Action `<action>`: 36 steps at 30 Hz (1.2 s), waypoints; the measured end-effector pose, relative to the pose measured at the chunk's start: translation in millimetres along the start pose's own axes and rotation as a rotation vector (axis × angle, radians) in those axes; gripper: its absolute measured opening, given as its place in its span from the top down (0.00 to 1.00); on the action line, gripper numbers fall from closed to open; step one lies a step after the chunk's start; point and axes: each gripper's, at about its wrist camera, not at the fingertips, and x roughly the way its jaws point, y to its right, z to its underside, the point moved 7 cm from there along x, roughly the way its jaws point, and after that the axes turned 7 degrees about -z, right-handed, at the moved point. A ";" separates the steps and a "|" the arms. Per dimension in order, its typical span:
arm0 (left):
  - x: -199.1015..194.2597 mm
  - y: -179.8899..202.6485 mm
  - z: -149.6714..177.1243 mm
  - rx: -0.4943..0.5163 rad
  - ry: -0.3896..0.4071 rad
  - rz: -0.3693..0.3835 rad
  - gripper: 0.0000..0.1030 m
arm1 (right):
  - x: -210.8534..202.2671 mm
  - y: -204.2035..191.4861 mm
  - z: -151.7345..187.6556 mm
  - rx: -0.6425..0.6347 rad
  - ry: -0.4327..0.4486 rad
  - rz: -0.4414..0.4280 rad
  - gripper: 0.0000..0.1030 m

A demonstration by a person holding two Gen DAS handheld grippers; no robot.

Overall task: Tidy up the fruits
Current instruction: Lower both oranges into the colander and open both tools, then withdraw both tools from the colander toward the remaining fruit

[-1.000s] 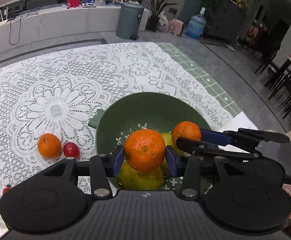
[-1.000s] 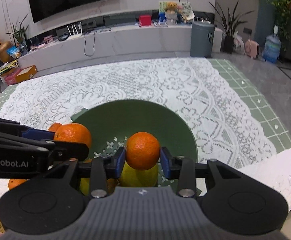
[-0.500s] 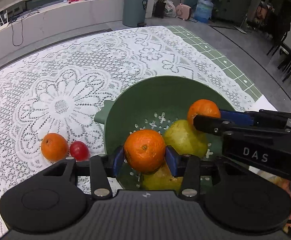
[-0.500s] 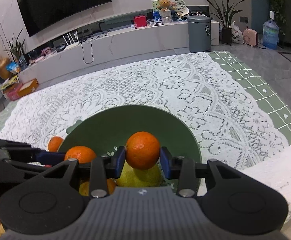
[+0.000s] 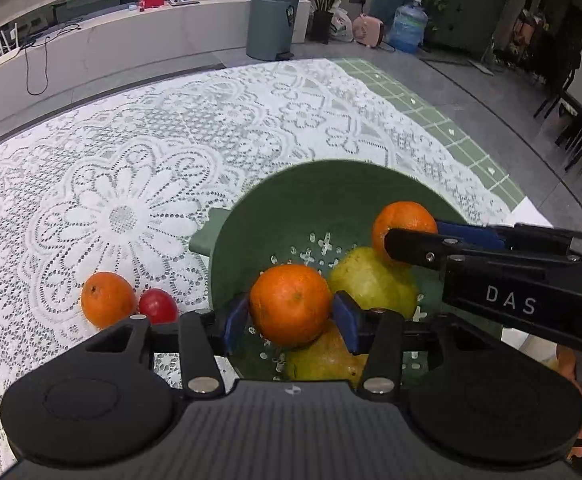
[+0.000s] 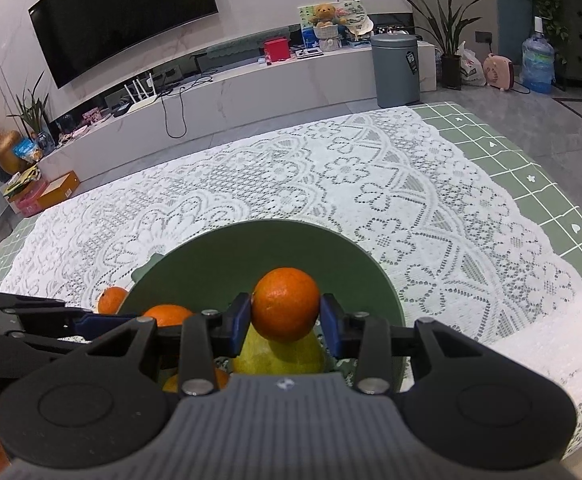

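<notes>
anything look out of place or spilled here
Nothing spilled or damaged. One orange tangerine and a small red fruit lie on the white lace tablecloth, left of the green colander bowl where the other fruit sits.

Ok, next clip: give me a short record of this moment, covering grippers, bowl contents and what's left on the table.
Left gripper: jaws have just been opening; first orange between the pads, over the bowl
Right gripper: shut on second orange, above the bowl
Bowl: green, with holes; two pears inside
Tablecloth: third orange and small red fruit side by side, left of the bowl
</notes>
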 end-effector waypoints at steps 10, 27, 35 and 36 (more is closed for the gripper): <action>-23.6 -2.4 -5.1 -0.004 0.052 -0.025 0.41 | -2.8 -1.6 -1.6 -0.009 0.019 0.003 0.65; -75.8 -26.2 4.2 -0.009 0.123 -0.112 0.38 | -35.1 -35.0 -0.8 -0.171 0.151 -0.015 0.42; -106.2 -47.0 15.8 -0.013 0.157 -0.142 0.38 | -52.2 -71.4 10.8 -0.273 0.197 -0.058 0.37; -109.5 -49.6 16.9 -0.017 0.161 -0.139 0.38 | -52.8 -76.0 13.3 -0.280 0.194 -0.066 0.37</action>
